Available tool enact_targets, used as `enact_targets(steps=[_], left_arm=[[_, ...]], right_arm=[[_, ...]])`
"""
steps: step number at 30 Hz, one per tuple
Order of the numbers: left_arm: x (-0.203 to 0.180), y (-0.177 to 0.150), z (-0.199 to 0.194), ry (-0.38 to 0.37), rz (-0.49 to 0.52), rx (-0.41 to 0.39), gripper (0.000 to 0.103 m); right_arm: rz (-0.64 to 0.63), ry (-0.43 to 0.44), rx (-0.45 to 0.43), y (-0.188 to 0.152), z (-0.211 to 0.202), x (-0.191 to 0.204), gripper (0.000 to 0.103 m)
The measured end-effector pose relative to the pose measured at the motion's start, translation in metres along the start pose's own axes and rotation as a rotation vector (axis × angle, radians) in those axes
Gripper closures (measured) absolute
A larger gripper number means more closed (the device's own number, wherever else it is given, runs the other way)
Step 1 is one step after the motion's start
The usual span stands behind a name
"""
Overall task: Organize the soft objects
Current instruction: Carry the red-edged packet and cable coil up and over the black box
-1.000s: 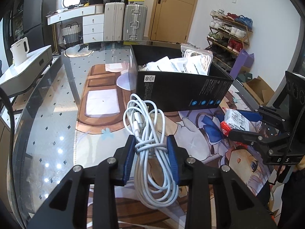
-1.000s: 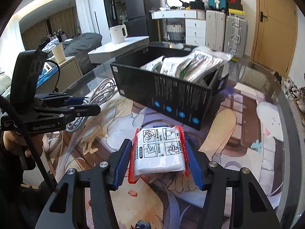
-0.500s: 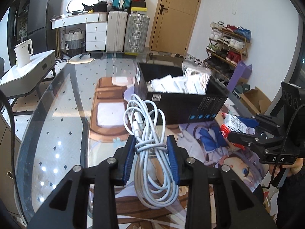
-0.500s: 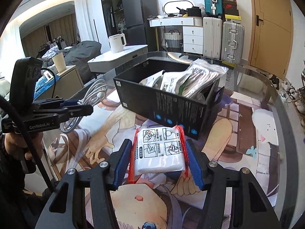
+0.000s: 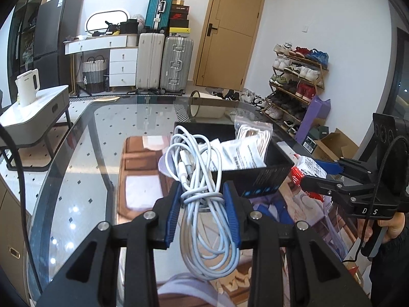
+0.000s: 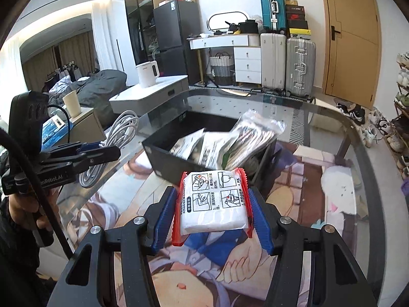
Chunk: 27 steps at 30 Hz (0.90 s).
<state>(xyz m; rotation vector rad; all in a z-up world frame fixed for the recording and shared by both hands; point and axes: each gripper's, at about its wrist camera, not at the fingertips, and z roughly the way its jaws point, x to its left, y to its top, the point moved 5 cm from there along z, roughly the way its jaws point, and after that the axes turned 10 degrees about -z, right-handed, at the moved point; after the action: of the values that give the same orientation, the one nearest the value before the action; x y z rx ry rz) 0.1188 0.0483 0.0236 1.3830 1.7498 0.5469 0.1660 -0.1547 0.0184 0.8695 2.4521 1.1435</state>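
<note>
My left gripper is shut on a coiled white cable and holds it high above the glass table, in front of a black box. My right gripper is shut on a white packet with red edges, also held high, in front of the same black box. The box holds several plastic-wrapped packets. The left gripper with the cable shows at the left of the right wrist view. The right gripper with the packet shows at the right of the left wrist view.
The glass table carries an illustrated mat under the box. A side table with a white kettle stands to the left. Suitcases, a door and a shoe rack line the room behind.
Both grippers have risen with their loads, so the box now looks lower and farther. The cable and the packet stay held.
</note>
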Motion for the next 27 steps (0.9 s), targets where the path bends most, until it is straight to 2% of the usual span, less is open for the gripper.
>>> enact_targets(steps=[16, 27], left_arm=[[-0.017, 0.038, 0.017, -0.030, 0.055, -0.036, 0.071], [-0.025, 0.047, 0.040, -0.043, 0.058, -0.034, 0.071]], right_arm=[[-0.030, -0.028, -0.006, 0.032, 0.014, -0.009, 0.046], [-0.039, -0.015, 0.008, 0.045, 0.038, -0.014, 0.046]])
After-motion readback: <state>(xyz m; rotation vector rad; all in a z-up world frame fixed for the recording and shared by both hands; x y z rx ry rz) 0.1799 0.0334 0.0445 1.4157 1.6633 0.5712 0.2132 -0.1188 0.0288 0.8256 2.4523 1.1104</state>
